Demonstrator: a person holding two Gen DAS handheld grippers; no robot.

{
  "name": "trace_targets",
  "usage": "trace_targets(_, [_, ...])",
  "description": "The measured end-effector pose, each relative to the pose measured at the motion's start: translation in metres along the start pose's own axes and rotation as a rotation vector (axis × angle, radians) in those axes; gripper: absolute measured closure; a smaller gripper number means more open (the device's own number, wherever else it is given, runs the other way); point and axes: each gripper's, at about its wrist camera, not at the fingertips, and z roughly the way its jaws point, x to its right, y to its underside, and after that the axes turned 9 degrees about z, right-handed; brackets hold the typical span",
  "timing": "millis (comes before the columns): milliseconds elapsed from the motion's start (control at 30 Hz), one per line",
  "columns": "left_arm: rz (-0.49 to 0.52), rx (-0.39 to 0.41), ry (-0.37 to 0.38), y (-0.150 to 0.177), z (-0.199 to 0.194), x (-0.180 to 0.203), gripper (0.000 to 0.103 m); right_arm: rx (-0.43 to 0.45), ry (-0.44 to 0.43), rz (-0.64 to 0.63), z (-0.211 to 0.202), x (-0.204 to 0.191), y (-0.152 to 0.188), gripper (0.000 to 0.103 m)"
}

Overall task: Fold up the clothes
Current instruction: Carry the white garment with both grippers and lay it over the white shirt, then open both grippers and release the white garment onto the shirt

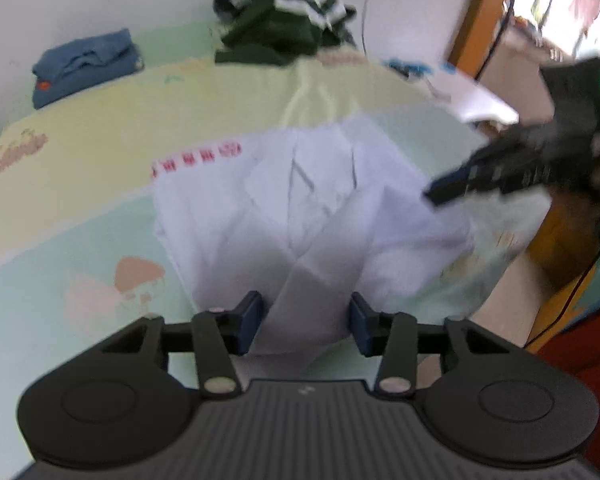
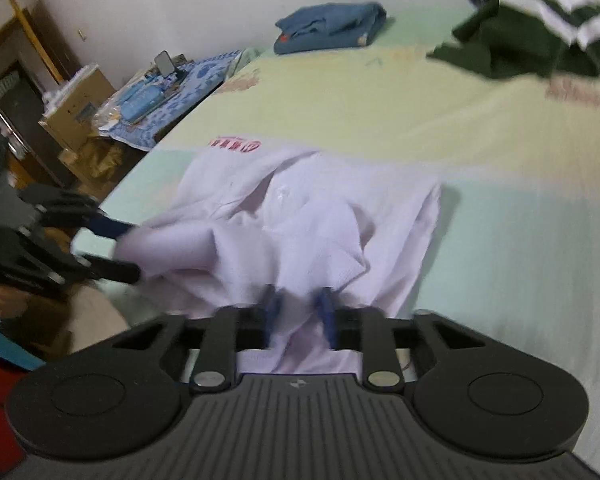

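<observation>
Fingers (image 1: 254, 318) of the left gripper (image 1: 308, 322) stand wide apart, white cloth lying between them without a visible pinch. The right gripper (image 2: 298, 316) has its fingers close together with a fold of the white shirt (image 2: 300, 216) bunched between; whether clamped cannot be told. The shirt lies crumpled near the bed's (image 2: 500, 240) front edge. Blue clothes (image 2: 328, 26) and green clothes (image 2: 528, 40) sit along the far edge.

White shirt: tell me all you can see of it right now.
The white shirt is thin, creased woven fabric with red print near one edge. It lies bunched, partly folded, on the pastel bedsheet. The left gripper is open astride its near edge; the right gripper straddles a fold, blurred.
</observation>
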Motion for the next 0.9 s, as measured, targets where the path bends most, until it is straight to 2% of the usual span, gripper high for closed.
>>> trace_targets(133, [0.091, -0.026, 0.001, 0.005, 0.002, 0.004, 0.058, -0.051, 0.048, -0.047, -0.005, 0.001, 0.008, 0.092])
trace_targets(200, [0.102, -0.034, 0.006, 0.004, 0.005, 0.002, 0.058, -0.059, 0.066, -0.048, -0.004, 0.005, 0.014, 0.092])
trace_targets(333, [0.146, -0.042, 0.014, -0.001, 0.002, 0.0, 0.059, -0.037, 0.095, -0.084, -0.006, 0.002, 0.01, 0.082])
trace_targets(433, [0.183, -0.015, 0.028, -0.008, -0.013, 0.0, 0.059, 0.062, 0.077, -0.152, -0.028, -0.01, 0.001, 0.074])
trace_targets(467, [0.186, -0.003, 0.039, -0.01, -0.017, -0.001, 0.059, 0.071, 0.07, -0.182, -0.025, -0.015, 0.0, 0.072])
trace_targets(567, [0.203, 0.018, 0.059, -0.017, -0.021, -0.003, 0.063, 0.081, 0.049, -0.274, -0.012, -0.03, 0.0, 0.068])
trace_targets(633, [0.231, 0.005, 0.061, -0.02, -0.015, -0.003, 0.074, 0.088, 0.034, -0.336, -0.003, -0.04, -0.001, 0.068])
trace_targets(700, [0.26, -0.021, 0.056, -0.02, -0.007, -0.002, 0.08, 0.095, 0.02, -0.398, 0.006, -0.05, -0.001, 0.068])
trace_targets(800, [0.286, -0.045, 0.059, -0.017, -0.002, -0.006, 0.08, 0.088, -0.029, -0.46, 0.019, -0.063, -0.004, 0.065])
trace_targets(900, [0.254, -0.027, 0.068, -0.02, -0.011, -0.012, 0.08, 0.07, -0.095, -0.503, 0.031, -0.077, -0.009, 0.063])
